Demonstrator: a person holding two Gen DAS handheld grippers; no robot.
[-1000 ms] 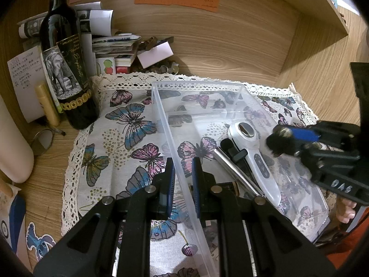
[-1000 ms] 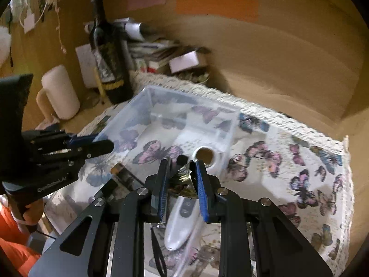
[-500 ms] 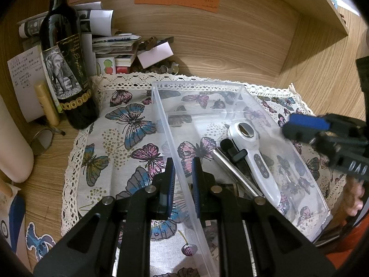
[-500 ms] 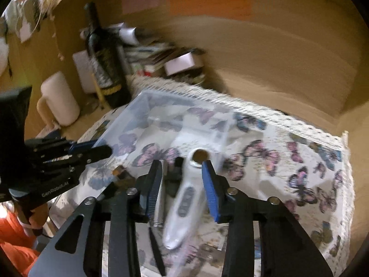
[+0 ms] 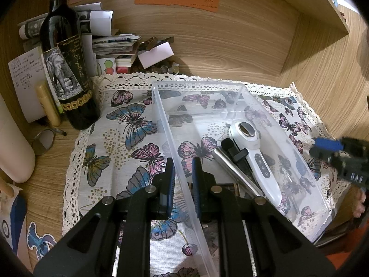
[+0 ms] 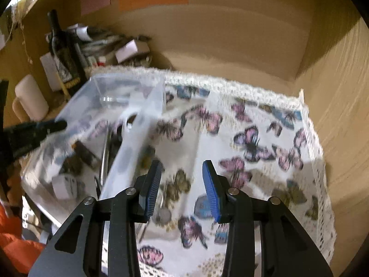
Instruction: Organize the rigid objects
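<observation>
A clear plastic bin [image 5: 159,101] sits on a butterfly cloth [image 5: 129,124]. Inside lie a white handheld device [image 5: 256,159], a silver pen [image 5: 235,173] and a black object [image 5: 235,152]. My left gripper [image 5: 183,180] is shut on the bin's left wall. My right gripper [image 6: 181,189] is open and empty over the cloth [image 6: 242,138], to the right of the bin [image 6: 138,124]. It shows at the right edge of the left wrist view [image 5: 332,150]. The left gripper shows at the left of the right wrist view [image 6: 41,127].
A dark wine bottle [image 5: 64,69] stands at the back left beside stacked papers and small boxes [image 5: 120,46]. A cream cylinder [image 5: 13,147] stands at far left. Wooden walls [image 5: 230,46] close the back and right.
My right gripper opened, let go of a small shiny object over the bin, and moved right out of the bin to above the cloth. The left gripper has not moved.
</observation>
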